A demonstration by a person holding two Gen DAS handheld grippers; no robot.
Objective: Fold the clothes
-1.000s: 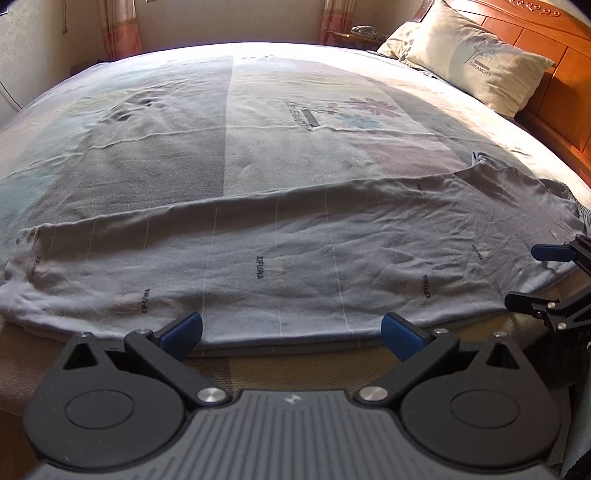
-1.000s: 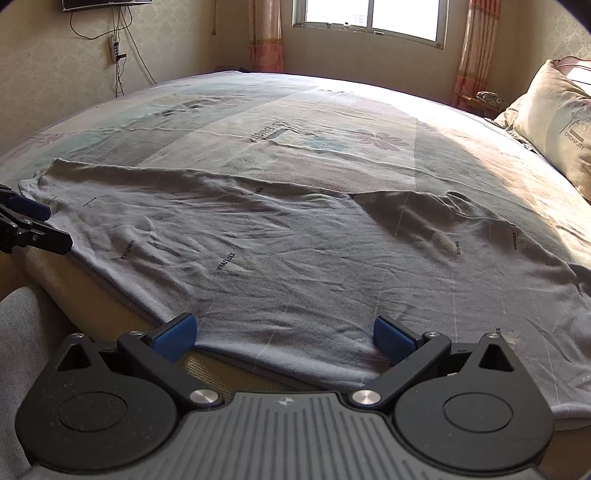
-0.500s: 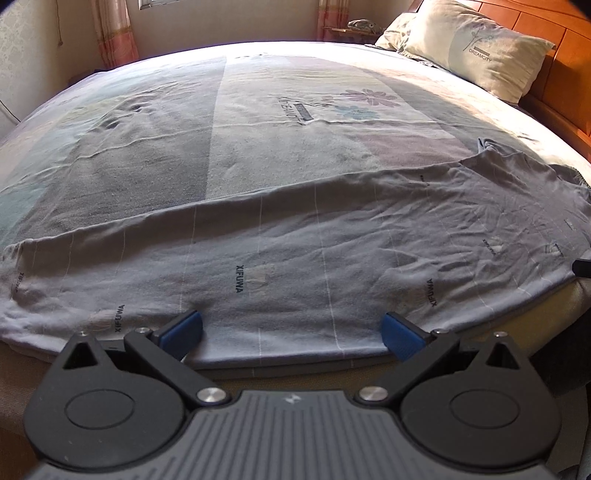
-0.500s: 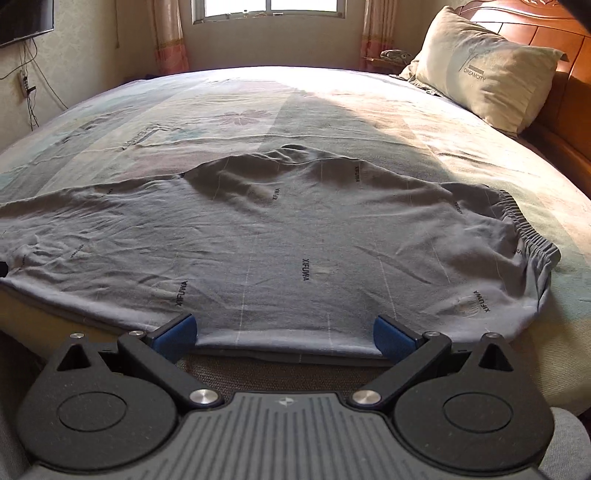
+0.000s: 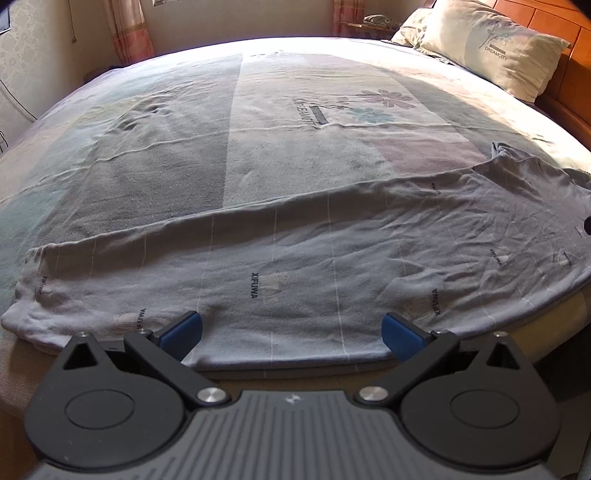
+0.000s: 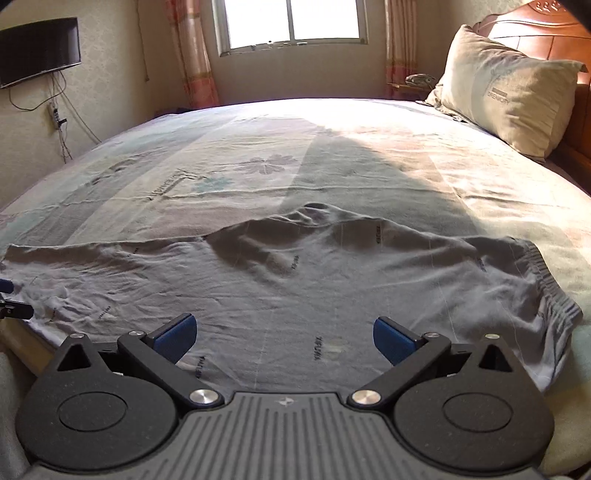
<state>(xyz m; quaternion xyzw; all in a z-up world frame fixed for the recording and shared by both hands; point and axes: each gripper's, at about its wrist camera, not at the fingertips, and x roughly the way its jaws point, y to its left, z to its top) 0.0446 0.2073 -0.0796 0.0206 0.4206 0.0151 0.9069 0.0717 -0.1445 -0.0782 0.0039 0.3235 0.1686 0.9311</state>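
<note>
Directly ahead of each wide-open gripper (image 5: 291,332) lie grey trousers (image 5: 295,266).

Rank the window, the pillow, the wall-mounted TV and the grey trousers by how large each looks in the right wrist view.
Largest to smallest as they appear:
1. grey trousers, nearest the camera, which inflates them
2. pillow
3. window, partly cut off at the top
4. wall-mounted TV, cropped at the left edge

Grey trousers (image 5: 295,266) with small dark lettering lie spread flat, wrinkled, along the bed's near edge, elastic waistband rightmost
</note>
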